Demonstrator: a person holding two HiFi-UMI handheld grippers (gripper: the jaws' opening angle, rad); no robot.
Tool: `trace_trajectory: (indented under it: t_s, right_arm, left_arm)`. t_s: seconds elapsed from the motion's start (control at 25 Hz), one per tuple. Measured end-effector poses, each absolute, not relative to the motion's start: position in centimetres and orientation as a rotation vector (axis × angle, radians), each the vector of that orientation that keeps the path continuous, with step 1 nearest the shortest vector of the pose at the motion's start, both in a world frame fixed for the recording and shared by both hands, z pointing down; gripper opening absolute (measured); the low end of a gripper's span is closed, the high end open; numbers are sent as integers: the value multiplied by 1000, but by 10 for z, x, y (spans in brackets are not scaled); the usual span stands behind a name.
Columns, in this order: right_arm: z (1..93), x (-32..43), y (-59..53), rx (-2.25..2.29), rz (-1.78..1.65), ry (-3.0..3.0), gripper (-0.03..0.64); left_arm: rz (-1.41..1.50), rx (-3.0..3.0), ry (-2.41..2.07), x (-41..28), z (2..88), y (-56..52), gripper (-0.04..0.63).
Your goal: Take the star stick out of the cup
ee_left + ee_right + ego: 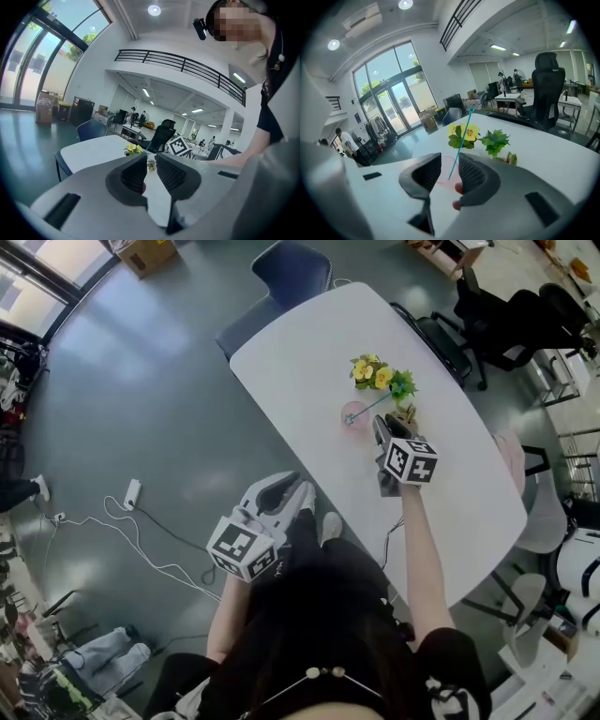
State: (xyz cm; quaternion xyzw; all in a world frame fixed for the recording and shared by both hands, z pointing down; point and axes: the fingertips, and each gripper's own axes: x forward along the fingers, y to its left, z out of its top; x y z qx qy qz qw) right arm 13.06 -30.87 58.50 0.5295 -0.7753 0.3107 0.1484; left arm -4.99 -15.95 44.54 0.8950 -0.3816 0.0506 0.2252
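A teal star stick [375,406] stands slanted in a pink see-through cup [354,415] on the white table [309,343]. My right gripper [382,424] is right beside the cup on its near side. In the right gripper view the stick [461,140] rises out of the cup [446,169] just ahead of the gap between the jaws. The right gripper [450,171] is open and its pads touch nothing. My left gripper [291,491] hangs off the table's near edge, by my lap. It [150,168] is open and holds nothing.
Yellow flowers [371,372] and a small green plant [402,384] stand just behind the cup. A blue chair [291,268] sits at the table's far end and black office chairs [441,338] along its right side. Cables [141,540] trail over the grey floor at the left.
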Motion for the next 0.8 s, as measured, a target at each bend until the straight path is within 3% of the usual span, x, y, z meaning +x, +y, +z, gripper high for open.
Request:
trace_trajectory:
  t_s: [0.56, 0.8]
  right_arm:
    - [633, 122, -349, 1564, 968, -2051, 89]
    - [626, 124, -351, 1624, 949, -2047, 27]
  left_arm:
    - [160, 2421, -1085, -88, 463, -210, 52]
    - [172, 2425, -1090, -89, 464, -213, 52]
